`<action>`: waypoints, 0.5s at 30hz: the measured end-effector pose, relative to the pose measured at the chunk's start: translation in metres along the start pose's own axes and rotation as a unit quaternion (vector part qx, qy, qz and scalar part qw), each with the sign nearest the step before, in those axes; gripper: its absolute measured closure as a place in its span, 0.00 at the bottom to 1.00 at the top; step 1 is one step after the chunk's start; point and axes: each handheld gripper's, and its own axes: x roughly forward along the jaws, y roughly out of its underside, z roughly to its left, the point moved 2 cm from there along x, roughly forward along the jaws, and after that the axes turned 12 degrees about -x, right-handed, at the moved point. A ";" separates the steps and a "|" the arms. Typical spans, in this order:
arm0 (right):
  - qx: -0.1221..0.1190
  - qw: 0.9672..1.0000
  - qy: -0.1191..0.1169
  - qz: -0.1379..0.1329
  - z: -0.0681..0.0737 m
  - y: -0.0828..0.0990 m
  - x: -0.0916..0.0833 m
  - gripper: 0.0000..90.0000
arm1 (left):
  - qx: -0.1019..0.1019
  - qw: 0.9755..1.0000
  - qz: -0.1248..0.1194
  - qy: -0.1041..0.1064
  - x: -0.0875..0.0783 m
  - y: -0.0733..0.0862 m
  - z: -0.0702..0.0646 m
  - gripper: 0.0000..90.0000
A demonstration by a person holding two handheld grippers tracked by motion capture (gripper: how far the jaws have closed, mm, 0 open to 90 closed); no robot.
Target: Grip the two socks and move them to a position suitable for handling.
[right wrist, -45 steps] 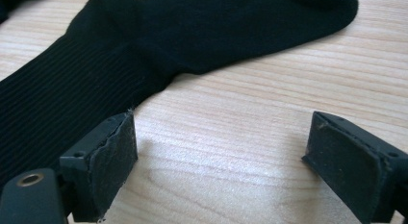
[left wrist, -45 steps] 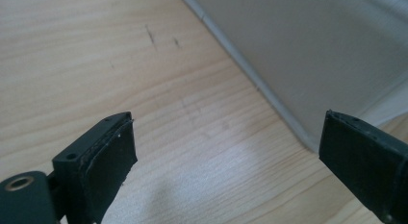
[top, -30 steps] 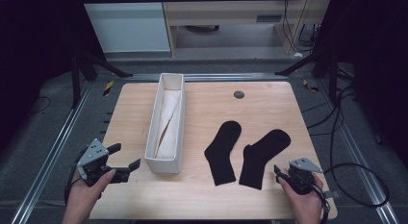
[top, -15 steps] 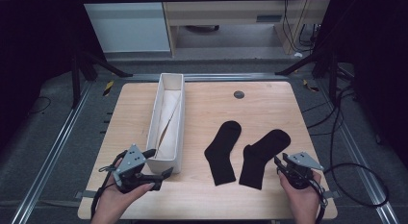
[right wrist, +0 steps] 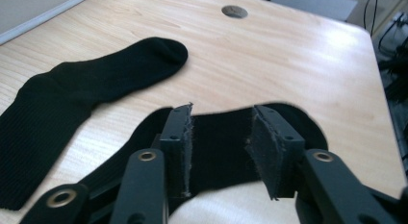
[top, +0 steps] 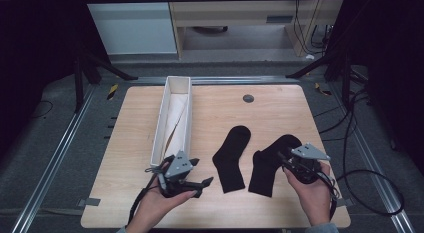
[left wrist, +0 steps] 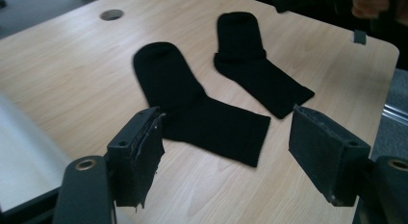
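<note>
Jaws of the left gripper [top: 196, 176] stand apart with nothing between them; they have just been closing, low over the worktop [top: 280, 105] beside the near end of the white box [top: 159, 128]. Just right of them lies the left sock [top: 231, 158], flat, cuff nearest the person. Beside it, apart, lies the right sock [top: 267, 160]. Over its toe end hangs the right gripper [top: 286, 161], its jaws released and just opening, black fabric seen between them but not pinched.
</note>
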 end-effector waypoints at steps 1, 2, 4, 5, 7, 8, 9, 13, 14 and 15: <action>0.000 1.000 0.000 0.000 0.000 0.000 0.000 0.65 | 0.000 1.000 0.000 0.000 0.000 0.000 0.000 0.31; -0.006 1.000 -0.007 0.002 -0.003 -0.007 0.002 0.66 | 0.000 1.000 0.003 0.004 0.006 0.000 -0.003 0.31; -0.009 1.000 -0.010 0.003 -0.005 -0.010 0.004 0.67 | 0.002 1.000 0.008 0.016 0.019 -0.001 -0.009 0.33; -0.009 1.000 -0.013 0.004 -0.008 -0.013 0.005 0.68 | 0.004 1.000 0.012 0.021 0.025 -0.001 -0.012 0.33; -0.016 1.000 -0.017 0.007 -0.017 -0.018 0.010 0.73 | 0.008 0.999 0.016 0.028 0.038 -0.001 -0.017 0.35; -0.014 1.000 -0.016 0.007 -0.020 -0.018 0.011 0.74 | 0.012 0.999 0.020 0.035 0.050 -0.002 -0.021 0.36; -0.014 1.000 -0.016 0.007 -0.020 -0.018 0.011 0.74 | 0.012 0.999 0.020 0.035 0.050 -0.002 -0.021 0.37; -0.004 1.000 -0.019 0.008 -0.035 -0.015 0.018 0.81 | 0.012 0.998 0.023 0.052 0.070 -0.004 -0.029 0.40; -0.001 1.000 -0.013 0.016 -0.042 -0.013 0.023 0.85 | 0.019 0.998 0.026 0.055 0.078 -0.003 -0.033 0.41; -0.001 1.000 -0.013 0.018 -0.044 -0.012 0.025 0.86 | 0.021 0.998 0.028 0.056 0.082 -0.003 -0.034 0.42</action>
